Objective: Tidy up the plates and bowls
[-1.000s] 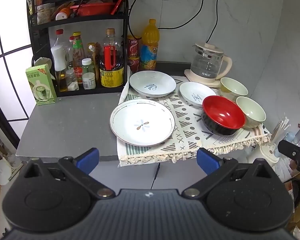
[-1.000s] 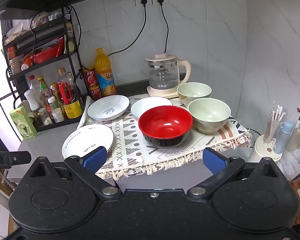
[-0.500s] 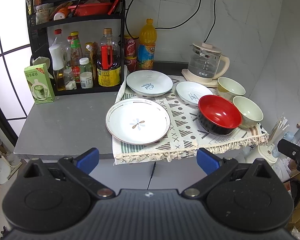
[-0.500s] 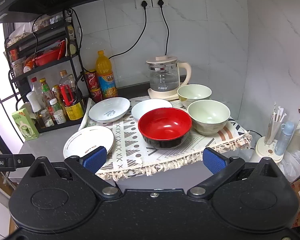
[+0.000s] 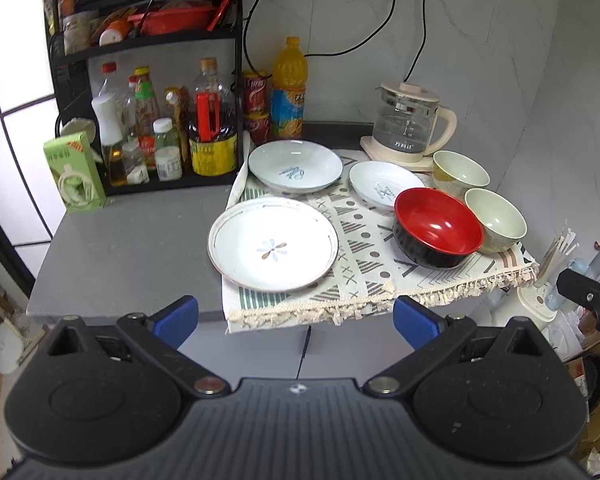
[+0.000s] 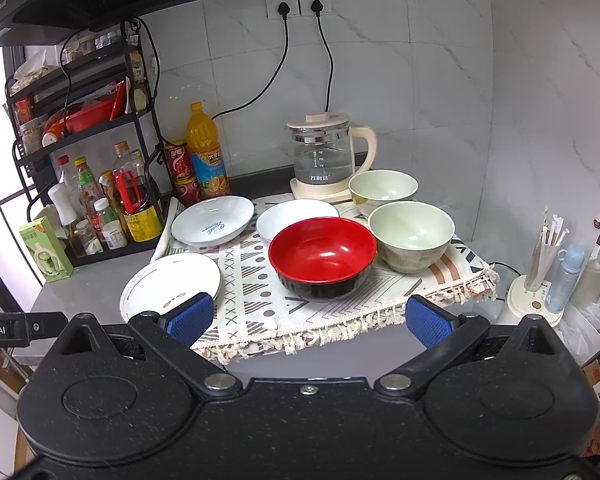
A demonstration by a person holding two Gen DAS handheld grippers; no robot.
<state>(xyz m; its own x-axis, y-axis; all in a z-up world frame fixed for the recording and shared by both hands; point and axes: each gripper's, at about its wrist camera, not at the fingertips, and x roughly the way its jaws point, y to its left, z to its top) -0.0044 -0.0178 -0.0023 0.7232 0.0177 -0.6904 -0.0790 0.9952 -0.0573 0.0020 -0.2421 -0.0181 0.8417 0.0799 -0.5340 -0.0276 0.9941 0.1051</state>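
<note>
On a patterned cloth [image 5: 364, 264] lie a large flower plate [image 5: 273, 243], a deep white plate [image 5: 295, 165], a small white plate [image 5: 385, 187], a red and black bowl [image 5: 437, 227] and two pale green bowls [image 5: 495, 219] [image 5: 459, 171]. The same dishes show in the right wrist view: red bowl [image 6: 322, 258], green bowls [image 6: 411, 236] [image 6: 382, 189], flower plate [image 6: 168, 285]. My left gripper [image 5: 296, 317] is open and empty, held before the counter's front edge. My right gripper [image 6: 309, 319] is open and empty, just in front of the red bowl.
A glass kettle [image 5: 410, 126] stands at the back right. A black rack [image 5: 148, 92] with bottles and a green carton [image 5: 73, 174] stand at the left. A straw holder [image 6: 540, 276] and bottles stand to the right of the counter. Bare grey counter [image 5: 132, 248] lies at the left.
Both views have shifted slightly; the dishes sit a little lower and further left in the left wrist view. Both grippers stay open and no dish has moved.
</note>
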